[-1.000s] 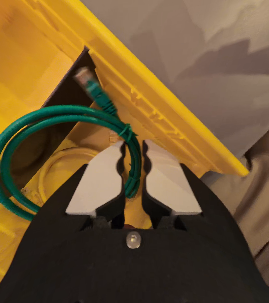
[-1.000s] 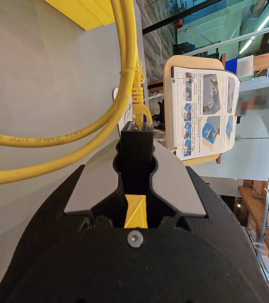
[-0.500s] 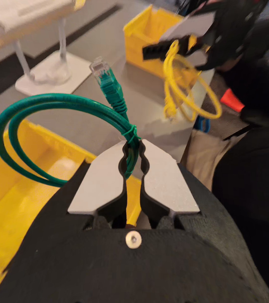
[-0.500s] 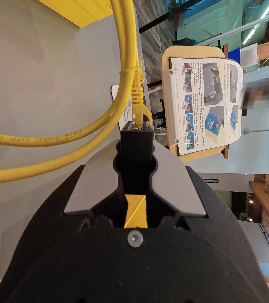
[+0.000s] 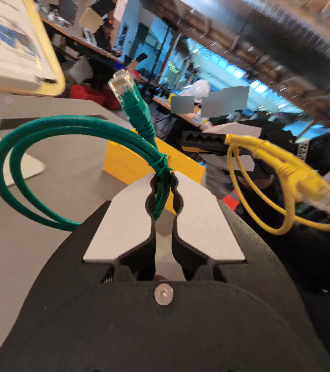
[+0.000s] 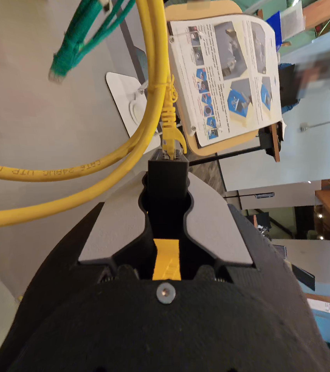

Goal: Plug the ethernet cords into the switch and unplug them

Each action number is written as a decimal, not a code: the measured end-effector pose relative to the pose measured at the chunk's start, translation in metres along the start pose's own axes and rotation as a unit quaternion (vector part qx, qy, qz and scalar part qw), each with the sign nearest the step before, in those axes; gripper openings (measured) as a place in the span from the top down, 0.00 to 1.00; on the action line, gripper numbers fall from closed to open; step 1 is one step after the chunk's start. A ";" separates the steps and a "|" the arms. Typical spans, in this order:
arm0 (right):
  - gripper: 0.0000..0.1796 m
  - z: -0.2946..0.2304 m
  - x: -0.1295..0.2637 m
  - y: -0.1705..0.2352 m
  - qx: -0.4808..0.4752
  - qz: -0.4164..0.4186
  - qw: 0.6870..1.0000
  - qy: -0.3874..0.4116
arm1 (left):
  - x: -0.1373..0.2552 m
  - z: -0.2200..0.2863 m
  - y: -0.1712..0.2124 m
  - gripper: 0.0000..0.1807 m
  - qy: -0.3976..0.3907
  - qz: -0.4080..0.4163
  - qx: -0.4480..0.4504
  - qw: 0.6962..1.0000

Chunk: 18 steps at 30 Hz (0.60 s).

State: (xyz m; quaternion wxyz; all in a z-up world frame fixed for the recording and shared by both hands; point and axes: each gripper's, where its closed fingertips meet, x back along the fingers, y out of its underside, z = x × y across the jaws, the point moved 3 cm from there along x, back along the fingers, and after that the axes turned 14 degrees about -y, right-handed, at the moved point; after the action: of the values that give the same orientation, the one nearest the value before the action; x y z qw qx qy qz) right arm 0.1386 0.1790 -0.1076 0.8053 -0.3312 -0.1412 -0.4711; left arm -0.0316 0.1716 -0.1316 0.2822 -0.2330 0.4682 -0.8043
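Yellow bin (image 5: 132,161) only beyond left jaws

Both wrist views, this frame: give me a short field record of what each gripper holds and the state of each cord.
left gripper: shut on the green cord, gripping near its twist tie
green cord plug: free, pointing up, not in any port
right gripper: shut on the black switch, held off the table
yellow cord: coiled, one plug seated in an end port of the switch, the other plug hanging loose
other ports: four visible, empty
yellow bin: on the grey table behind the left gripper
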 end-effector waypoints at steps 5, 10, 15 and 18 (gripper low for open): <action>0.84 0.002 0.008 0.013 -0.018 -0.002 1.000 -0.002 | -0.028 -0.009 0.058 0.94 0.081 -0.060 0.109 0.989; 0.84 -0.003 0.004 0.013 -0.023 0.006 1.000 -0.010 | -0.012 -0.033 0.092 0.93 -0.009 -0.088 0.107 0.990; 0.84 -0.006 -0.002 0.009 -0.021 0.007 1.000 -0.018 | 0.013 -0.046 0.087 0.91 -0.057 -0.094 0.107 0.988; 0.84 -0.007 -0.002 0.007 -0.020 0.009 1.000 -0.021 | 0.026 -0.057 0.089 0.91 -0.098 -0.105 0.144 0.979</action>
State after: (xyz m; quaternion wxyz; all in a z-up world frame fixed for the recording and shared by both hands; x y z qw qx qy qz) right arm 0.1428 0.1779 -0.1161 0.7998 -0.3580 -0.1452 -0.4594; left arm -0.0661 0.1532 -0.2333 0.2714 -0.3156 0.2904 -0.8616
